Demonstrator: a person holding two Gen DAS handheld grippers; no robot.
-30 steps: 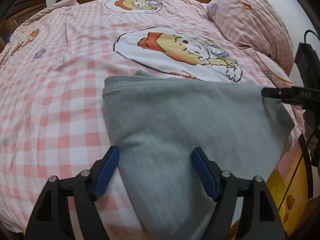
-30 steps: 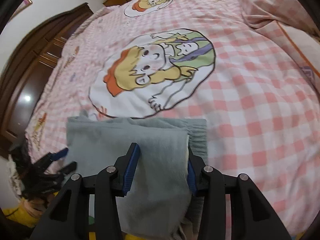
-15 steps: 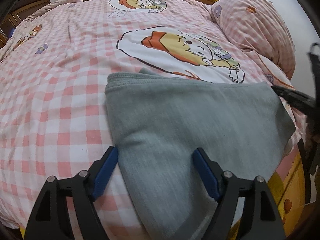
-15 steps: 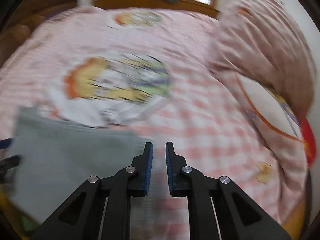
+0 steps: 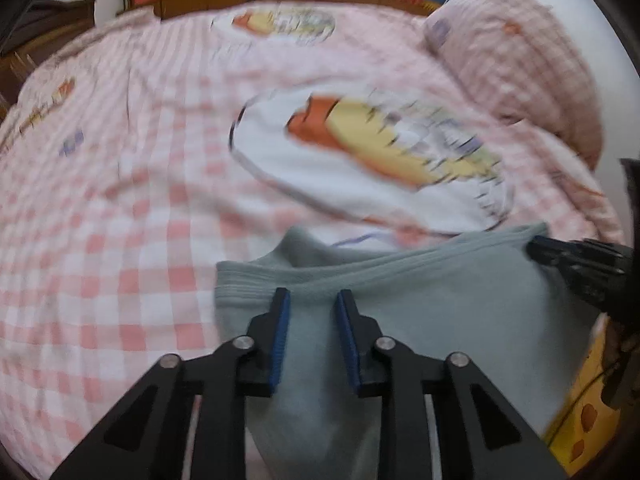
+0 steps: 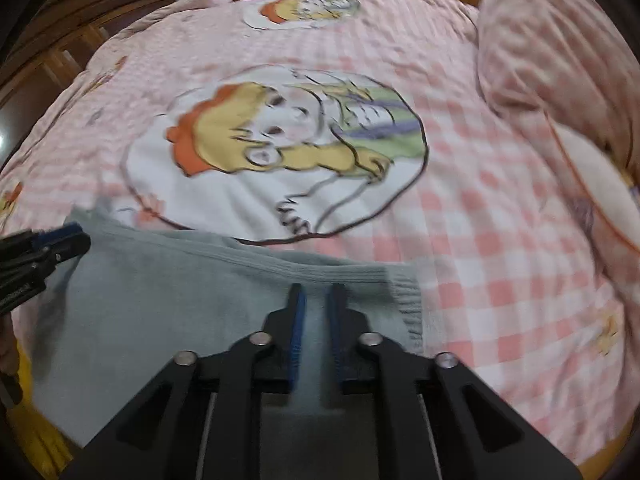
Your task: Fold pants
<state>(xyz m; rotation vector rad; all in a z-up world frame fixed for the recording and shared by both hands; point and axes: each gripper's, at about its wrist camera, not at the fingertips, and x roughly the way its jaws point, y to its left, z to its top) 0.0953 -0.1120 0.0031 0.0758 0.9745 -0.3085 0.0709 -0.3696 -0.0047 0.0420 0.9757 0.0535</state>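
**A:** Two tools are at the grey pants now, both near the ribbed waistband, which runs crosswise in front of you on the bed, on your side of the round cartoon print.

**B:** How do my tools stand?

**A:** Your left tool has its blue pads narrowed, with grey cloth between them just short of the waistband; the blur leaves me unable to tell whether they pinch it yet. Your right tool is narrower, nearly closed, at the waistband's other end beside the frayed-looking corner. Whether it grips fabric, I cannot tell either.

**B:** Which way does the garment run?

**A:** The waistband lies side to side between your tools, and the pants fall back from it toward you, over the bed's near edge. I judge each hand is equally placed: left at the waistband's left end, right at its right end. The coming fold likely turns on carrying that band evenly.
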